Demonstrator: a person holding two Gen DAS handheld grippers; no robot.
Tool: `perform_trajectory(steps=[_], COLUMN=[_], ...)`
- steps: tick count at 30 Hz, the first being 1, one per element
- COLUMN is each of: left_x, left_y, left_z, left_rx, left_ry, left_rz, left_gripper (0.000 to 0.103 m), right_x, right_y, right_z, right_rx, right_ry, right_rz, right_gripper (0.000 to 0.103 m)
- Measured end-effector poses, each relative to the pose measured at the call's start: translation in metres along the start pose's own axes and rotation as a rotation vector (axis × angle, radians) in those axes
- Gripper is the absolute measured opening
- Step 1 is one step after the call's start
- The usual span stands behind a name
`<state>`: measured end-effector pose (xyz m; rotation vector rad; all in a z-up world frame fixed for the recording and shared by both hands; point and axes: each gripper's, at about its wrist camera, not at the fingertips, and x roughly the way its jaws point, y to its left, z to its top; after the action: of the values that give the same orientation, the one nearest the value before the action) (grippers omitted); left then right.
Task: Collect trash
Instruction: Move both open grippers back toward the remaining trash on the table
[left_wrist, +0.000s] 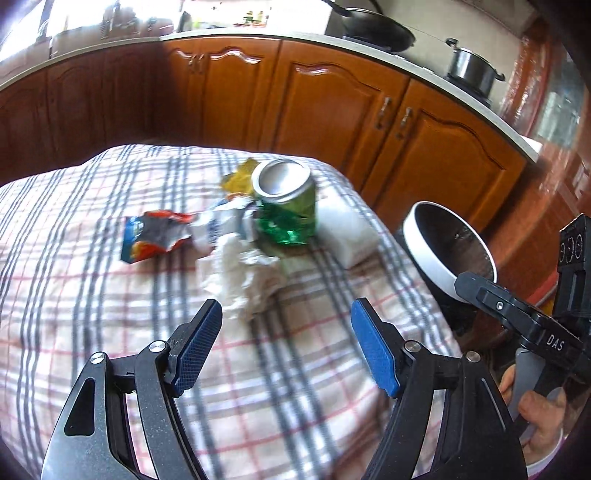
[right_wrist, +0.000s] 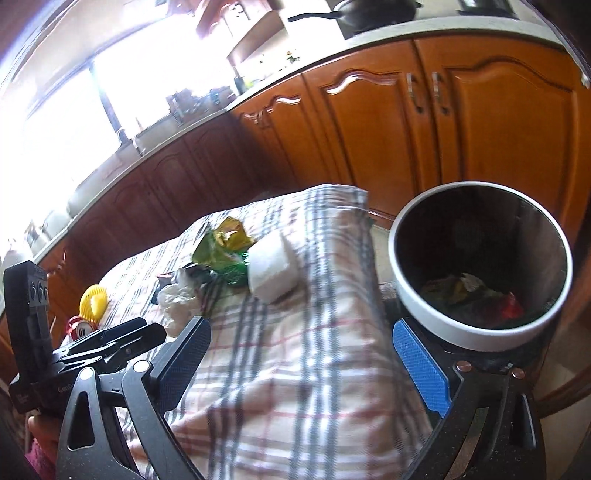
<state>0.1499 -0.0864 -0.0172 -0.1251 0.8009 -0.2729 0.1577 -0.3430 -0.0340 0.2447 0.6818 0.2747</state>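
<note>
On the plaid tablecloth (left_wrist: 92, 295) lies a small heap of trash: a crushed green can (left_wrist: 286, 201), a red and blue snack wrapper (left_wrist: 155, 238), a yellow wrapper (left_wrist: 240, 177) and a crumpled white tissue (left_wrist: 243, 280). My left gripper (left_wrist: 287, 308) hovers open just short of the tissue, with nothing between its fingers. In the right wrist view my right gripper (right_wrist: 301, 326) stands wide open and empty over the table's corner, next to the white-rimmed bin (right_wrist: 436, 314). The can (right_wrist: 225, 258) and tissue (right_wrist: 177, 299) show further back.
A white block (left_wrist: 343, 229) sits beside the can, near the table's right edge. The bin (left_wrist: 424, 251) stands off that edge with some trash in its bottom. A yellow round object (right_wrist: 94, 299) is at the table's left. Wooden kitchen cabinets (left_wrist: 332, 110) run behind.
</note>
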Motion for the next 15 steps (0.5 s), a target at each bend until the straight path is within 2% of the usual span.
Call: perform_trajectory(steps=[15], left_x=[0.005], left_y=[0.031], left_z=[0.004], left_rx=[-0.050], left_ry=[0.013], left_rz=[0.032], left_gripper=[0.074], right_x=[0.045], right_y=[0.030], right_z=[0.014], right_rx=[-0.111], right_ry=[0.050], right_rz=[0.031], right_gripper=[0.100])
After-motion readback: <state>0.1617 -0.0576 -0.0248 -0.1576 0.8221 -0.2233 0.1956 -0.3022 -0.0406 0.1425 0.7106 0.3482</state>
